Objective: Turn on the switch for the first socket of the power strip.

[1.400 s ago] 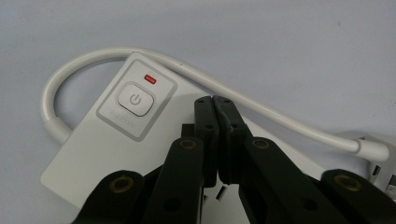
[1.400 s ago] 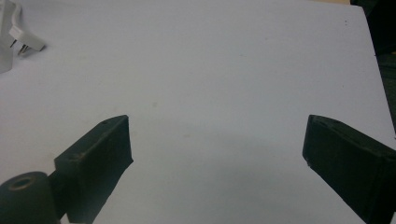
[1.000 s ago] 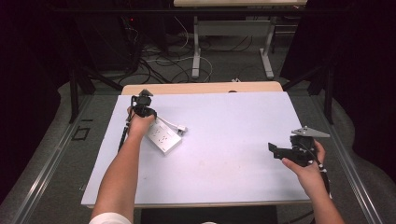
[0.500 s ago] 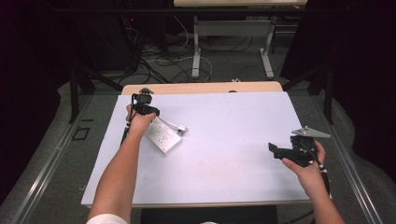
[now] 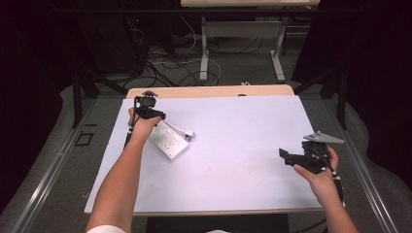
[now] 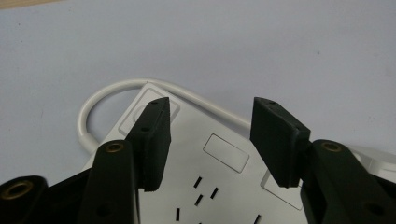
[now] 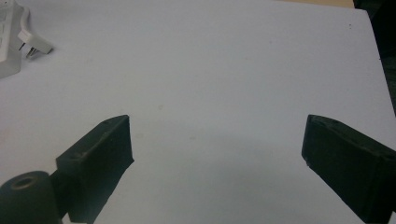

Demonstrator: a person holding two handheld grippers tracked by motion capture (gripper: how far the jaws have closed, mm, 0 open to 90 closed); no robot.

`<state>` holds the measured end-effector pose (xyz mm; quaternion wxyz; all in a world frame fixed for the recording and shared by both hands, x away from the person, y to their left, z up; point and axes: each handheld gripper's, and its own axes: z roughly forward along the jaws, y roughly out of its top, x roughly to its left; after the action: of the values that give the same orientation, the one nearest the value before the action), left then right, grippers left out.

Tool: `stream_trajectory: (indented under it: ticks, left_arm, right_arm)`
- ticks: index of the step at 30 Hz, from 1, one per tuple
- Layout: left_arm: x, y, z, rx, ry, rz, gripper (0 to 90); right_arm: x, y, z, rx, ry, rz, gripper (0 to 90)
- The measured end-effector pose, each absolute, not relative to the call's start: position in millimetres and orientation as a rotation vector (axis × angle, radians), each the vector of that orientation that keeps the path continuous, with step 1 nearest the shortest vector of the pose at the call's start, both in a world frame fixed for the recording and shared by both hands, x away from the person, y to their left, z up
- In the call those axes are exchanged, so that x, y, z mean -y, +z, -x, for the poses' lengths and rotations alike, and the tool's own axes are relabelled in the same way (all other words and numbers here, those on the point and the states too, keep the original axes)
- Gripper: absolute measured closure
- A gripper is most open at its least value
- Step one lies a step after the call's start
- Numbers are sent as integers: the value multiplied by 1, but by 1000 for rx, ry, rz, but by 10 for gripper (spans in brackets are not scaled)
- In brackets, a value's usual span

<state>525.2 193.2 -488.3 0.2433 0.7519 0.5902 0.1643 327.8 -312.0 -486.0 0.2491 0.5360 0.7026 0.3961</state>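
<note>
Set down near the desk (image 5: pixel 233 189) left edge, white power strip (image 5: pixel 169 142) under half-parted, just-opening left hand-held gripper (image 6: pixel 210 140); right hand-held gripper (image 7: pixel 217 168) wide, empty, idle.

Your left gripper (image 5: pixel 148 108) hovers at the far end of the white power strip (image 5: pixel 168 141) on the bench (image 5: pixel 233 165), its fingers just opening. Your right gripper (image 5: pixel 291 156) waits well apart, near the bench's right edge.

A white sheet (image 5: pixel 243 145) is covering my table, with a strip of bare wood (image 5: pixel 209 91) showing along its far edge. Beyond it, cables (image 5: pixel 170 58) are lying tangled on the grey floor (image 5: pixel 233 68) around the legs of another table (image 5: pixel 204 48). Dark curtains (image 5: pixel 369 58) are hanging at both sides.
</note>
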Motion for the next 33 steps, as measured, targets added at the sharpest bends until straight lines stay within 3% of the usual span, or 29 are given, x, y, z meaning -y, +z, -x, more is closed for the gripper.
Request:
stream_trajectory:
  ticks: [27,33]
  left_arm:
    - [-200,-466,-508,-1563,396,-1986,413]
    - [-204,-459,-503,-1574,406,-1963,352]
  right_arm:
    - [313,-483,-326,-1910,1084,-1461,79]
    - [314,-484,-327,-1910,1086,-1458,79]
